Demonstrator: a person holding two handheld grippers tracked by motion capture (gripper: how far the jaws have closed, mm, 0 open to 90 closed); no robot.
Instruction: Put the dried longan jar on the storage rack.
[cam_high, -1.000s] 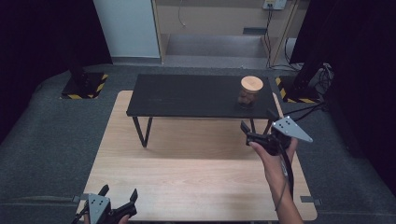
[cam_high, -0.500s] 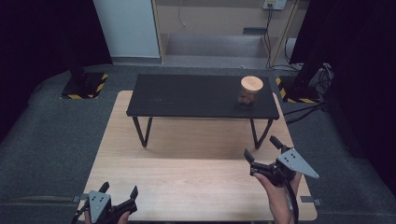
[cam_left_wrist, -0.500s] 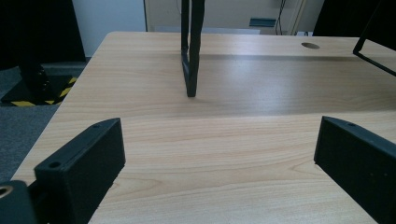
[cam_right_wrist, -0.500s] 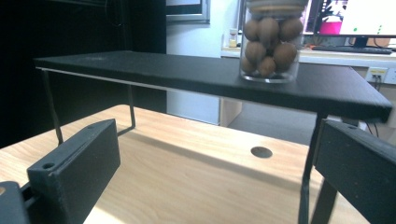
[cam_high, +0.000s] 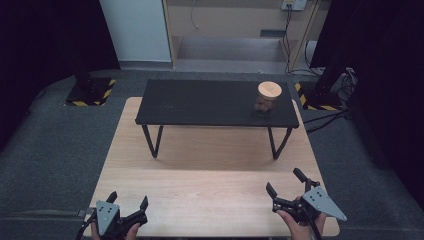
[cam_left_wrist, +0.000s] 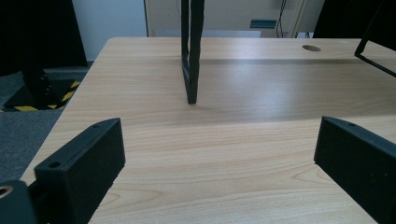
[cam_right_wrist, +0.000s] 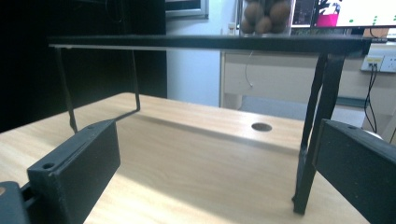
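A light wooden table (cam_high: 210, 180) takes up the middle of the high view, and a low black stand (cam_high: 200, 105) on thin metal legs sits across its far half. Toward the right end of that stand, in the upper right of the frame, is a clear jar (cam_high: 267, 98) with a round wooden lid; dark round things show inside it, too small to name. In the right gripper view the jar (cam_right_wrist: 266, 16) peeks over the stand's top edge at the upper middle of the frame.

The left gripper (cam_high: 128, 204) is at the bottom left corner of the high view, held in a hand (cam_high: 131, 232) at the table's near edge. Its jaws stand wide apart, with nothing between them but bare wood. One leg of the stand (cam_left_wrist: 191, 51) rises straight ahead in its own view.

The right gripper (cam_high: 285, 181) is at the bottom right, over the near right part of the table, held in the other hand (cam_high: 295, 226). Its jaws are spread open too and grip nothing. Both grippers are well apart from the jar.
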